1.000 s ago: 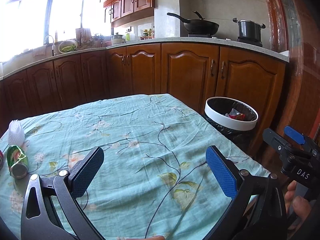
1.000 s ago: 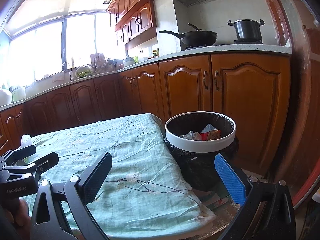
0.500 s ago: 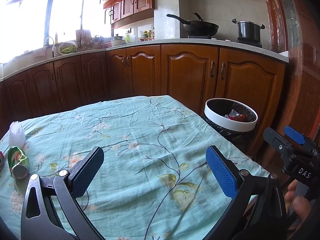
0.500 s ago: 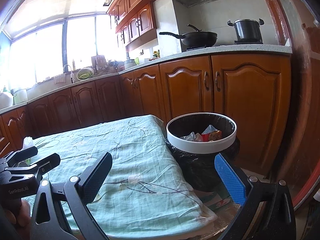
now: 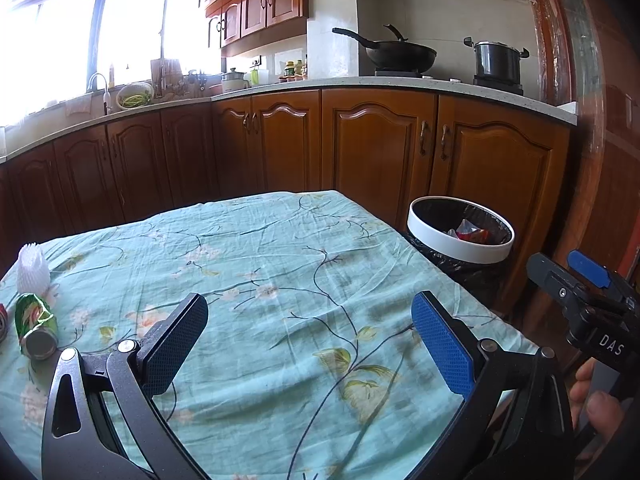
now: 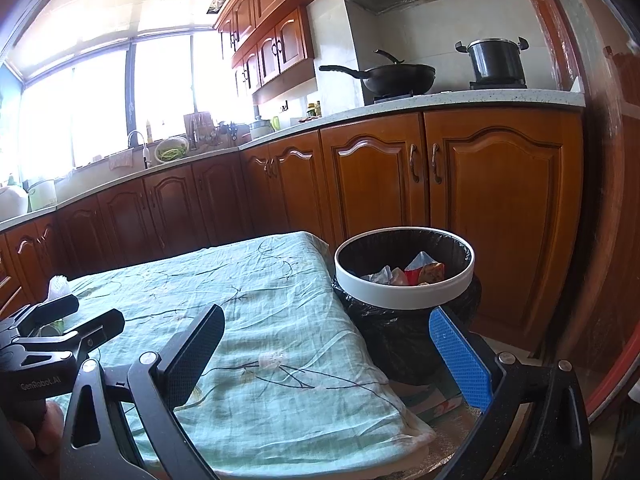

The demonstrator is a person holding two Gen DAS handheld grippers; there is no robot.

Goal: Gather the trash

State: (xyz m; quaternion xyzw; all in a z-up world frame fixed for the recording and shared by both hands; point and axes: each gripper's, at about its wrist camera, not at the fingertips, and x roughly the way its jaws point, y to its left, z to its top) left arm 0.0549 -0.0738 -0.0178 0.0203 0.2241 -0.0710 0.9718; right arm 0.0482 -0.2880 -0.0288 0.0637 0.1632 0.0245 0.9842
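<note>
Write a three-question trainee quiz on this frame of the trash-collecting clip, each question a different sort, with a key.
1. True or false: the left gripper is holding the crushed can.
2. Where does the trash bin stand? A on the table; B on the floor beside the table; C on the counter.
3. Fill in: the foam fruit net stands just ___ the can, farther from the camera.

Key: 1 false, both grippers open and empty, the right gripper included; 2 B; 3 behind.

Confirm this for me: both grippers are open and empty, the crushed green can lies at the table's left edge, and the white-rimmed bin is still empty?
Not quite: the white-rimmed bin already holds wrappers, as the right wrist view shows. Otherwise correct: left gripper and right gripper open and empty, crushed green can at the left edge.
</note>
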